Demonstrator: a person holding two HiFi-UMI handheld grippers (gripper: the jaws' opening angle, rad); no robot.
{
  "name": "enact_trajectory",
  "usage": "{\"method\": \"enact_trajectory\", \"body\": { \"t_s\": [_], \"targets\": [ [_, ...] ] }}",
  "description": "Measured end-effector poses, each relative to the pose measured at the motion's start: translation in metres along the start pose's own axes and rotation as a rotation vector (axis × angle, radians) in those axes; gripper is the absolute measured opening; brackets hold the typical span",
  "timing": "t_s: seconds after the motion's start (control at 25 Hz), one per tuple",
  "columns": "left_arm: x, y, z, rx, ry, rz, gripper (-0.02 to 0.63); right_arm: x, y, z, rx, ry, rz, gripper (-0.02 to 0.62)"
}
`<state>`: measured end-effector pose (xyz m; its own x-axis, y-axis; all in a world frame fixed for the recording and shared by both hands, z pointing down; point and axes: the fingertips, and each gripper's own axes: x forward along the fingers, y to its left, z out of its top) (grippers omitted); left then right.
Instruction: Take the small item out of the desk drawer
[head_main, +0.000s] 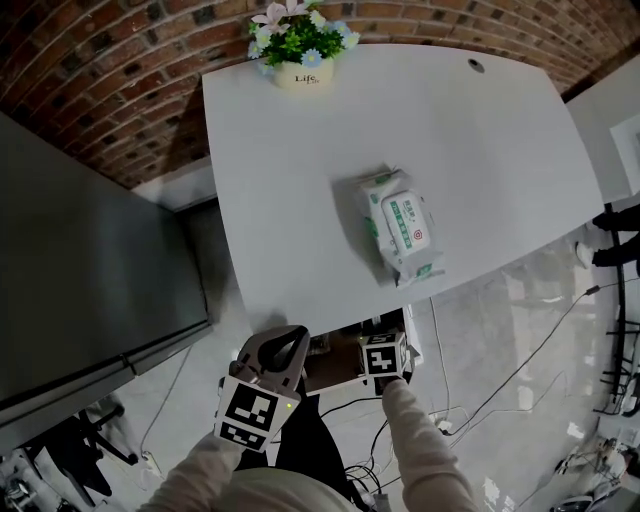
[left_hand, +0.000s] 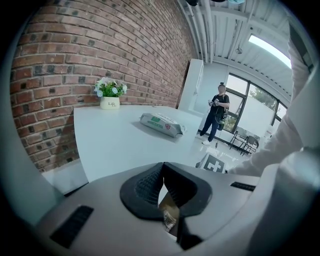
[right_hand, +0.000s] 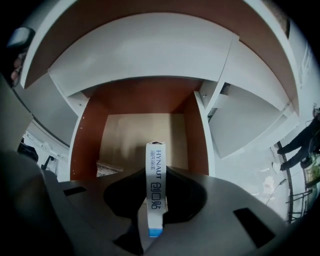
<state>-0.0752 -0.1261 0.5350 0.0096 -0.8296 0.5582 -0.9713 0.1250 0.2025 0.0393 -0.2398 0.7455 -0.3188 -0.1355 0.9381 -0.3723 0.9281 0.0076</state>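
We see the right gripper (right_hand: 156, 173) pinching a thin white box (right_hand: 155, 156) printed "HYNAUT". The box stands on edge in the middle of the right gripper view, its long faces pressed by the two pads and its top poking up past them. Behind it lies the open drawer (right_hand: 192, 135), with brown side walls and a pale bottom. A small crinkled packet (right_hand: 107, 170) rests at the drawer's lower left corner.

In the head view this gripper sits at the bottom centre, right at the near edge of the white desk (head_main: 300, 180). The left gripper (head_main: 283, 345) hangs just to its left, apart from it. In the left gripper view its jaws are pressed together at the tips. A brownish scrap shows in the gap lower down, and we cannot tell whether it is gripped.

On the desk, a flower pot (head_main: 300, 72) stands at the top of the frame and a pack of wet wipes (head_main: 400, 225) lies toward the right. A person (left_hand: 217, 117) stands far back in the left gripper view
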Motion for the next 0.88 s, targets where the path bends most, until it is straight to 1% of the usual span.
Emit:
{"method": "enact_trajectory", "body": {
  "t_s": [0.36, 0.76, 0.88],
  "targets": [
    [-0.002, -0.011, -0.001, 0.023, -0.003, -0.030, 0.018, -0.051, 0.013, 0.004, 0.046, -0.121, -0.010, 0.092],
    [-0.008, -0.025, -0.003, 0.055, -0.006, -0.064, 0.017, -0.120, 0.028, 0.006, 0.163, -0.261, -0.032, 0.092],
    [-0.009, -0.033, -0.001, 0.083, -0.004, -0.090, 0.018, -0.144, 0.035, 0.007, 0.178, -0.314, -0.034, 0.092]
  ]
}}
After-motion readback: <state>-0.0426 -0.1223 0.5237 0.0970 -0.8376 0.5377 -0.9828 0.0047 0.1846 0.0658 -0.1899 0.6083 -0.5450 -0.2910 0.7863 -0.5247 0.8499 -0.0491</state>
